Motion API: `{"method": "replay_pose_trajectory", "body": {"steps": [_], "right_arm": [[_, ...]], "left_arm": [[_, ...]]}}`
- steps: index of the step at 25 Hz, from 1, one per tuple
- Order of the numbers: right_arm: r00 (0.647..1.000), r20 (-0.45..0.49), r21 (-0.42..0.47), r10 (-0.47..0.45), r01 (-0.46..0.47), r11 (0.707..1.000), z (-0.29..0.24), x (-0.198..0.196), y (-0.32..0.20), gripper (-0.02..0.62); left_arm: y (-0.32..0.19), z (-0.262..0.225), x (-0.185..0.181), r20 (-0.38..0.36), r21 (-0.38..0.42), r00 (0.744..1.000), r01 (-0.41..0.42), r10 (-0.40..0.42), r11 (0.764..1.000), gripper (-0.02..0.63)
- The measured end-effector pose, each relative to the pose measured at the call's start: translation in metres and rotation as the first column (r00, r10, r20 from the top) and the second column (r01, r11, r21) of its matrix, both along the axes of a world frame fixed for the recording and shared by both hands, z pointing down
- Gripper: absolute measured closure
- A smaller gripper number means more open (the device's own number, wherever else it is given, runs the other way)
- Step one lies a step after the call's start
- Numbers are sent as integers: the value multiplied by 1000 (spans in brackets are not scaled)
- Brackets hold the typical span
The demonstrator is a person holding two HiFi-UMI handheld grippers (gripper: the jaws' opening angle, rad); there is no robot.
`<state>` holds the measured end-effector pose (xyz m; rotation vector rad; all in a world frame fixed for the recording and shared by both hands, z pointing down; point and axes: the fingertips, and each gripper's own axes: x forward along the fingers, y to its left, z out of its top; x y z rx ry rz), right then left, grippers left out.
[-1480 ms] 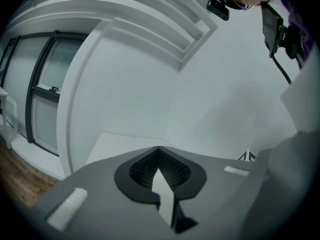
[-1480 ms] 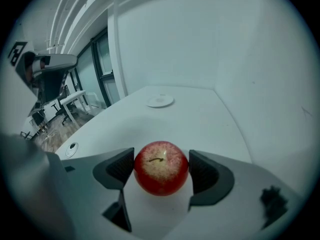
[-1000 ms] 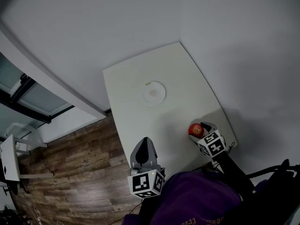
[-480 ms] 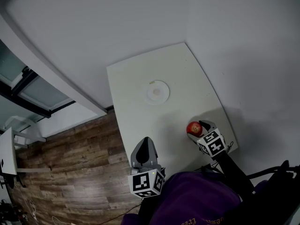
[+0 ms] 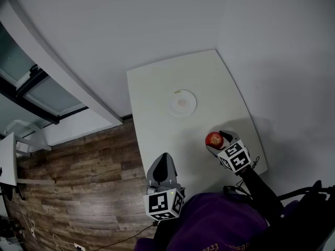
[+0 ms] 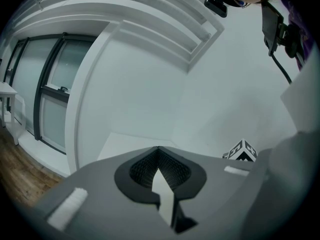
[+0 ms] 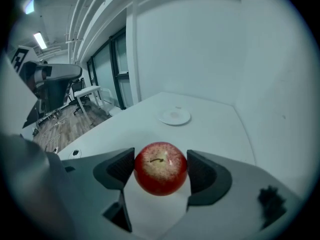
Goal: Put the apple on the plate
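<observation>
A red apple (image 7: 161,168) sits between the jaws of my right gripper (image 7: 161,171), which is shut on it and holds it just above the white table (image 5: 157,109). From the head view the apple (image 5: 213,138) and right gripper (image 5: 219,141) are near the table's right front part. A small white plate (image 5: 181,102) lies at the table's middle, further back and to the left of the apple; it also shows ahead of the apple as the plate (image 7: 174,116). My left gripper (image 5: 163,158) hovers at the table's left front edge, shut and holding nothing (image 6: 158,151).
The table stands in a corner, with white walls (image 5: 272,61) close behind it and to its right. Wooden floor (image 5: 78,182) lies to the left, with glazed windows (image 5: 31,82) and a white desk (image 5: 6,166) at the far left.
The right gripper has carried the apple a little forward and left, toward the plate. The head view has shifted, so the table sits further right. The left gripper has stayed put.
</observation>
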<state>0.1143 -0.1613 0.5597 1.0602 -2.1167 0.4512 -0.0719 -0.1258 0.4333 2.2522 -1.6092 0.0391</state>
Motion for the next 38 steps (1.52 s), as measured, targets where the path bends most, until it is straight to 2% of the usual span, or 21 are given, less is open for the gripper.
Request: {"method": "replay_pose_trajectory", "body": {"steps": [25, 38], "right_arm": [[992, 0, 38, -125, 125, 991, -4, -54, -51, 265], [985, -16, 53, -169, 170, 984, -5, -65, -75, 264]], "left_arm": [[-8, 13, -21, 10, -34, 998, 61, -60, 998, 600], [-13, 20, -23, 9, -51, 997, 77, -76, 996, 600]]}}
